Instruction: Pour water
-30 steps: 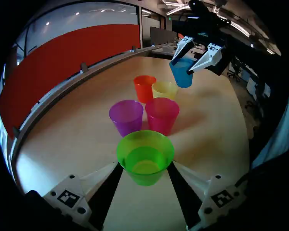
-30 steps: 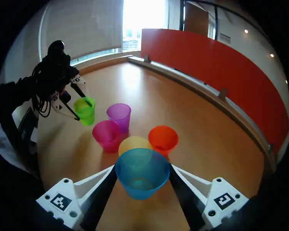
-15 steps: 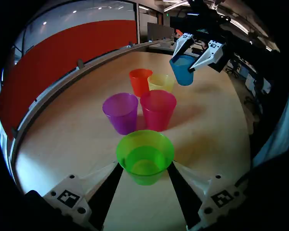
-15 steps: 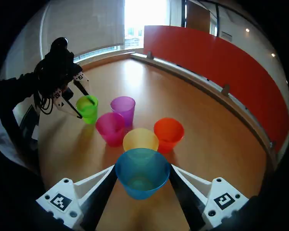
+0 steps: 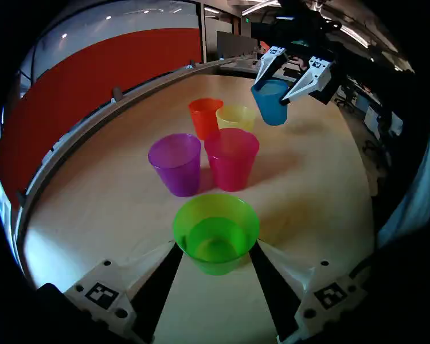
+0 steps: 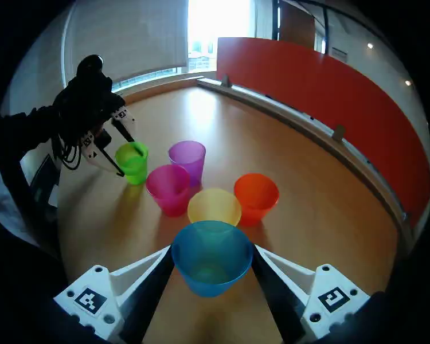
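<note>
In the left gripper view my left gripper (image 5: pixel 216 252) is shut on a green cup (image 5: pixel 216 232) held above the wooden table (image 5: pixel 100 195). Beyond it stand a purple cup (image 5: pixel 175 162), a pink cup (image 5: pixel 231 157), an orange cup (image 5: pixel 204 116) and a yellow cup (image 5: pixel 235 118). The right gripper (image 5: pixel 284 77) holds a blue cup (image 5: pixel 270 101) in the air at the far side. In the right gripper view my right gripper (image 6: pixel 212 269) is shut on the blue cup (image 6: pixel 212 257), just short of the yellow cup (image 6: pixel 214 207). The left gripper (image 6: pixel 120 150) with the green cup (image 6: pixel 132 161) is at the left.
A long red partition (image 5: pixel 83 80) runs along the table's far edge (image 6: pixel 324 86). A dark sleeve and cables (image 6: pixel 37 135) sit behind the left gripper. Bright windows (image 6: pixel 218 23) lie beyond the table. Bare tabletop lies to the right of the cups (image 5: pixel 312 172).
Both hands have drifted slightly: the standing cups sit a little farther from the left gripper's cup and nearer the blue cup. Both cups stay gripped and upright.
</note>
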`<state>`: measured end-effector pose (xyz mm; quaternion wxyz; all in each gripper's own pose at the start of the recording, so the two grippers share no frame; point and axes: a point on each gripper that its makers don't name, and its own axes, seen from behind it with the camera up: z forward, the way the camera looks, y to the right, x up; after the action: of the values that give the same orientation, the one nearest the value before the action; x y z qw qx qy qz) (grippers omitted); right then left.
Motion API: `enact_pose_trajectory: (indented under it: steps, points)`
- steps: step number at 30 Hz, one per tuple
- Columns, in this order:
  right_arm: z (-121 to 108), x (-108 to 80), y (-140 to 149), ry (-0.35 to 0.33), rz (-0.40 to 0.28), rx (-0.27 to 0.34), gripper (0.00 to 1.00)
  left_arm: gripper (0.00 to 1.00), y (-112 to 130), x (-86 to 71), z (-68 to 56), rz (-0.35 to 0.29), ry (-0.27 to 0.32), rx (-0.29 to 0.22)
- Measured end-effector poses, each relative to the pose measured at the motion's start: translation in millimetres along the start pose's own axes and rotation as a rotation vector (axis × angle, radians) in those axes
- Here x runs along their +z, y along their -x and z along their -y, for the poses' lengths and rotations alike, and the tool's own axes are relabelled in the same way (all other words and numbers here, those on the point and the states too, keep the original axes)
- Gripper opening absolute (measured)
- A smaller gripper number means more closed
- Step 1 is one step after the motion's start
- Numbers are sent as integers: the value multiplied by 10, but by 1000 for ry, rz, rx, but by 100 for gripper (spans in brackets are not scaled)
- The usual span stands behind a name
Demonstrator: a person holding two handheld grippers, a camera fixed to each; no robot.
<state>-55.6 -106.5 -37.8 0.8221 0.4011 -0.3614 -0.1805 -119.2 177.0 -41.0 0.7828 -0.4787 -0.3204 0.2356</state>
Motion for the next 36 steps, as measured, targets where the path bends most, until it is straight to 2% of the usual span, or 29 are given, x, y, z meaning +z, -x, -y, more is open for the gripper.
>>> enact_pose_trajectory:
  steps: [21, 36]
  points:
    - [96, 49, 54, -17, 12, -18, 93, 82, 63, -10, -1, -4, -3, -4]
    - [285, 171, 130, -61, 22, -30, 93, 86, 44, -48, -6, -7, -15, 3]
